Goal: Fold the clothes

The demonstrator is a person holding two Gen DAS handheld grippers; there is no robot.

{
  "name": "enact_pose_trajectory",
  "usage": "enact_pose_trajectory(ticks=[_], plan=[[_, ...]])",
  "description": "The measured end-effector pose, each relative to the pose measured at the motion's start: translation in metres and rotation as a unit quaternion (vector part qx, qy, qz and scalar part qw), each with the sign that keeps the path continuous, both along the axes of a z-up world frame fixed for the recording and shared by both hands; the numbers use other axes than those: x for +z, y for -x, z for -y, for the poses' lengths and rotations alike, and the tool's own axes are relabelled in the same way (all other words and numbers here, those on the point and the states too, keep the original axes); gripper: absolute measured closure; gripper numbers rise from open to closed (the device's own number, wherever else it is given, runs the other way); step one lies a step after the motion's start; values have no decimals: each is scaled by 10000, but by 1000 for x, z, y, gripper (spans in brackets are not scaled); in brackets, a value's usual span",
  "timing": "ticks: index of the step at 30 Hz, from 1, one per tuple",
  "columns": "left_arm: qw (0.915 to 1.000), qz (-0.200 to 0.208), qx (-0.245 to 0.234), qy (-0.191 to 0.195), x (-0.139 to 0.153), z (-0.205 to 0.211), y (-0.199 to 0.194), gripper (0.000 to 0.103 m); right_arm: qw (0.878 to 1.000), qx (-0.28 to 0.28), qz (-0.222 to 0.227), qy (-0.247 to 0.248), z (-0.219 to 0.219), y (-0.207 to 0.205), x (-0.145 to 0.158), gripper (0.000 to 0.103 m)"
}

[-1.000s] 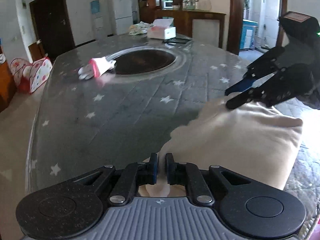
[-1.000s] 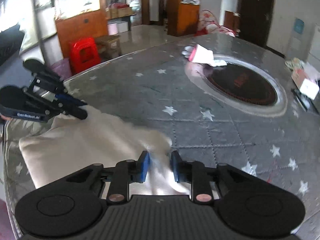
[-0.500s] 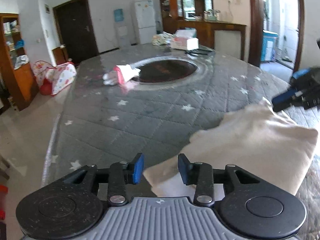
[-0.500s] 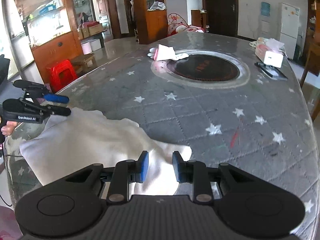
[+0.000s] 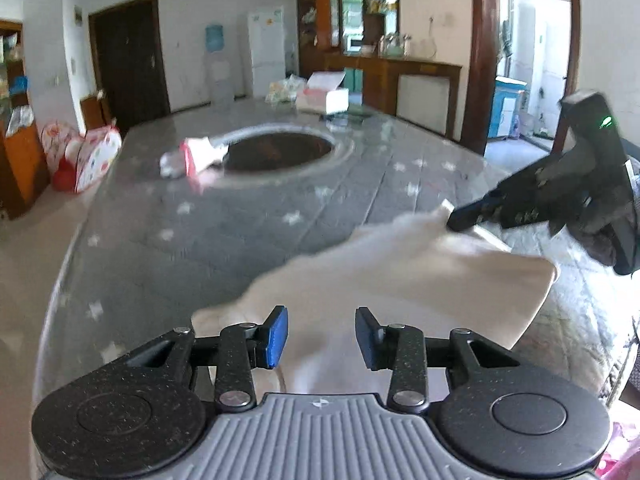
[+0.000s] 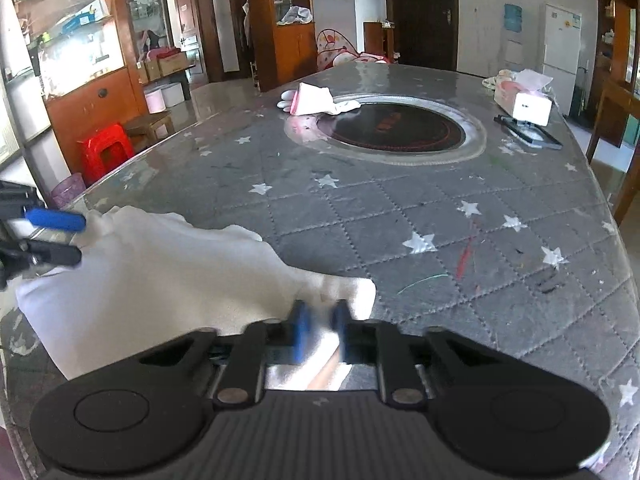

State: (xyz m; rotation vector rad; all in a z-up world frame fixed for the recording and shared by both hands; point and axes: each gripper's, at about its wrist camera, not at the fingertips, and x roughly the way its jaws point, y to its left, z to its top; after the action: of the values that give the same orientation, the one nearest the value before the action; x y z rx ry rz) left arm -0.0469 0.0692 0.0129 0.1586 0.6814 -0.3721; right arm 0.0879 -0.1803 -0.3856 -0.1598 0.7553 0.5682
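The cream garment lies folded at the near end of the worktop, and both claws are right on it. The left claw sits with its blue-padded fingers spread wide, the cloth passing beneath and between them, gripping nothing. From the right wrist view those same fingers show at the cloth's far left edge, one above the other, a clear gap between them. The right claw is on the opposite corner, its fingers drawn narrow with a fold of cream cloth between them; the tips are blurred, so whether they truly pinch the fabric is impossible to say. In the left wrist view that claw has its dark tip touching the raised far corner of the garment. Well ahead of both claws, a round dark hotplate is sunk into the grey star-patterned cover, and a pink-and-white glove lies at its left rim. Farther off to the right of the right claw, a tissue box sits with a dark flat frame just in front of it. A red stool stands on the floor to the left.
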Motion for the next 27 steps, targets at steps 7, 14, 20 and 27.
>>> enact_pose_trajectory(ticks=[7,14,20,27], plan=[[9990,-219,382,41,-14,-17,-9,64,9982,-130,415,404,-9,2,2,99],[9990,-106,410,124,-5,-20,-8,65,9988,-99,383,281,-6,-2,9,91],[9984,-160,281,465,0,-5,-28,65,9991,192,381,-13,-24,-3,22,91],[9968,-357,406,581,-8,5,-52,65,9980,553,216,-216,-62,-13,10,91]])
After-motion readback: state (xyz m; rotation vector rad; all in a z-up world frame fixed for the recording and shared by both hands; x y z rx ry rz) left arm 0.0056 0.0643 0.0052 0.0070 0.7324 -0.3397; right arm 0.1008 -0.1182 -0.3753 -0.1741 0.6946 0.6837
